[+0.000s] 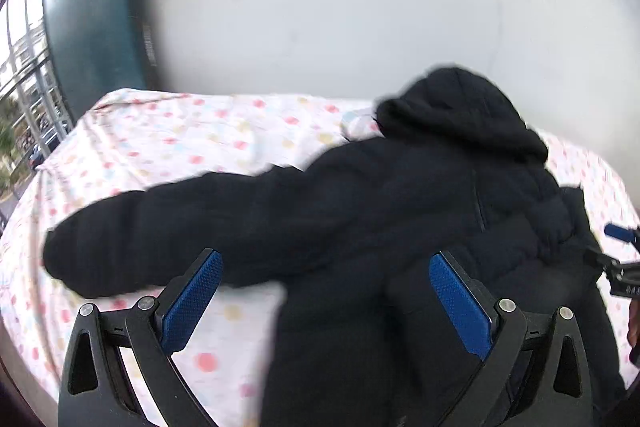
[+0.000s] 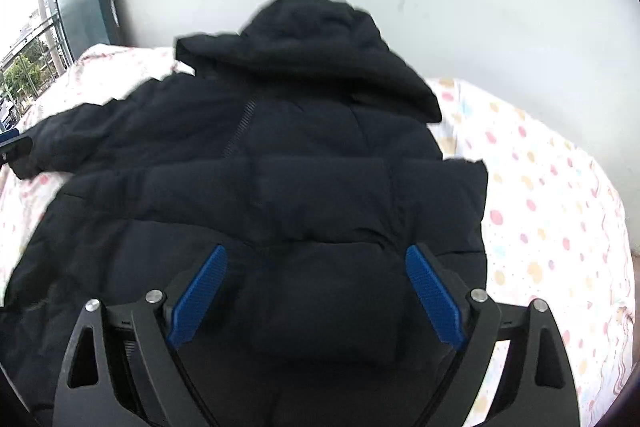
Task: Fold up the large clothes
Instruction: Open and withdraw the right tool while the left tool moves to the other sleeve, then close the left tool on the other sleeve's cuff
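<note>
A large black hooded puffer jacket (image 1: 400, 195) lies spread on a bed with a white sheet with coloured dots (image 1: 168, 143). Its hood (image 1: 460, 107) points toward the wall and its left sleeve (image 1: 160, 235) stretches out to the left. My left gripper (image 1: 324, 263) is open and empty, just above the jacket's lower left part. In the right wrist view the jacket (image 2: 300, 167) fills the middle, with the hood (image 2: 312, 39) at the far end. My right gripper (image 2: 316, 259) is open and empty over the jacket's lower body. The right gripper's tip (image 1: 618, 263) shows at the right edge of the left view.
A white wall (image 1: 360, 7) stands behind the bed. A dark teal frame (image 1: 92, 7) and a window (image 1: 24, 87) are at the far left. The dotted sheet (image 2: 552, 211) lies bare to the right of the jacket.
</note>
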The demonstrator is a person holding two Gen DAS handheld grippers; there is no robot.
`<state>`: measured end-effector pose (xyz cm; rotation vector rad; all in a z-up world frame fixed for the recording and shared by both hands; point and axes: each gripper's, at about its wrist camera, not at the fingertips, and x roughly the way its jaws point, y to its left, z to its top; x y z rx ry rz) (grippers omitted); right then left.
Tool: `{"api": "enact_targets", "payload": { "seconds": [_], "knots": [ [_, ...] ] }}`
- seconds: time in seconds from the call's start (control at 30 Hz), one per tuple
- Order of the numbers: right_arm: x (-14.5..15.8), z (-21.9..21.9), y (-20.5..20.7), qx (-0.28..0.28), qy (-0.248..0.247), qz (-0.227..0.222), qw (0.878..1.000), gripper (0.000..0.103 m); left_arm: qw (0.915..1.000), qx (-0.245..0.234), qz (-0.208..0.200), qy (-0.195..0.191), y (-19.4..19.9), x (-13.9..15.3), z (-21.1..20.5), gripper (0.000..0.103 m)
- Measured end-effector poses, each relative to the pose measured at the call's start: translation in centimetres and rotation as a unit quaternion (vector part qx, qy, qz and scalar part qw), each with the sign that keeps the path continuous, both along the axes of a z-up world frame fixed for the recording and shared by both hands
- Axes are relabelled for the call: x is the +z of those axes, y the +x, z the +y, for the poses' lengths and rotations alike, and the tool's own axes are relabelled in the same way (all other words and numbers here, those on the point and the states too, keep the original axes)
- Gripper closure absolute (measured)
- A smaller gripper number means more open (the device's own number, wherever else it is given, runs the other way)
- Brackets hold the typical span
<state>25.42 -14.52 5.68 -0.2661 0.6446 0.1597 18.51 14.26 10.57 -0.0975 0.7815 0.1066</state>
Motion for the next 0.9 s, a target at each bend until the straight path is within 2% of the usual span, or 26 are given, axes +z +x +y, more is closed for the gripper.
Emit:
{"api": "enact_targets", "payload": {
  "seconds": [0.07, 0.17, 0.27, 0.4, 0.53, 0.63, 0.67, 0.8, 0.9],
  "knots": [
    [0.9, 0.8, -1.9, 0.006, 0.006, -0.006, 1.000, 0.012, 0.9998, 0.014, -0.005, -0.012, -1.0, 0.9, 2.4, 0.001],
    [3.0, 1.0, -5.3, 0.014, 0.014, -0.017, 1.000, 0.012, 0.9970, 0.039, -0.015, -0.065, -2.6, 1.8, 6.6, 0.001],
    [4.7, 2.0, -7.9, 0.027, 0.019, -0.031, 0.999, 0.012, 0.9935, 0.074, -0.027, -0.081, -4.2, 2.1, 10.5, 0.001],
    [6.6, 3.0, -11.6, 0.053, 0.034, -0.053, 0.997, 0.012, 0.9855, 0.115, -0.039, -0.119, -6.1, 1.3, 15.9, 0.001],
    [7.0, 3.8, -12.9, 0.071, 0.054, -0.062, 0.994, 0.011, 0.9733, 0.169, -0.027, -0.153, -7.0, -1.3, 21.1, 0.001],
    [6.3, 4.7, -12.6, 0.081, 0.056, -0.058, 0.993, 0.012, 0.9615, 0.197, -0.024, -0.190, -7.7, -3.9, 24.8, 0.001],
    [6.0, 5.0, -12.3, 0.082, 0.052, -0.057, 0.994, 0.012, 0.9552, 0.210, -0.025, -0.207, -8.0, -5.0, 26.2, 0.001],
    [4.4, 6.7, -10.2, 0.093, 0.035, -0.042, 0.994, 0.012, 0.9247, 0.258, -0.043, -0.276, -9.2, -8.6, 30.6, 0.001],
    [3.3, 7.6, -8.4, 0.099, 0.029, -0.029, 0.994, 0.012, 0.9022, 0.270, -0.050, -0.333, -9.2, -11.1, 32.4, 0.005]
  ]
}}
